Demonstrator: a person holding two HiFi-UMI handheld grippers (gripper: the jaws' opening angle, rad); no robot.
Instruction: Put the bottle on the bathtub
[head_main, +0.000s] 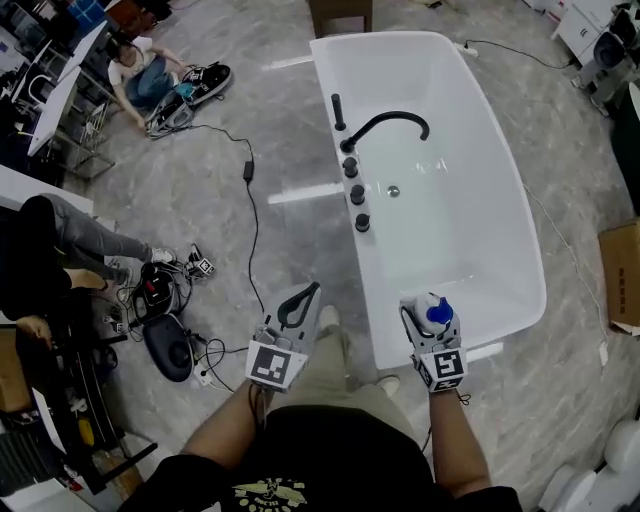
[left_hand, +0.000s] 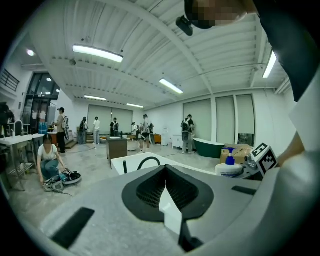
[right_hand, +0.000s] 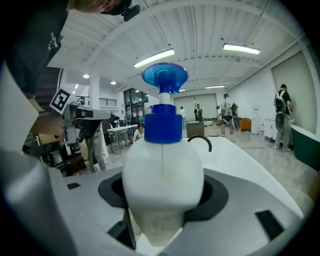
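A white pump bottle (right_hand: 162, 172) with a blue cap and pump head (head_main: 438, 313) sits upright between the jaws of my right gripper (head_main: 428, 318), which is shut on it. It is held just before the near end of the white bathtub (head_main: 530, 260). The same bottle (left_hand: 230, 167) shows at the right of the left gripper view. My left gripper (head_main: 296, 306) hangs left of the tub over the floor, its jaws shut with nothing between them (left_hand: 165, 192). A black curved faucet (head_main: 385, 125) and black knobs stand on the tub's left rim.
A cable (head_main: 250, 215) runs across the grey floor left of the tub. A person (head_main: 140, 75) crouches at the far left by bags. Clutter and a seated person's legs (head_main: 90, 240) fill the left side. A cardboard box (head_main: 622, 275) lies to the right.
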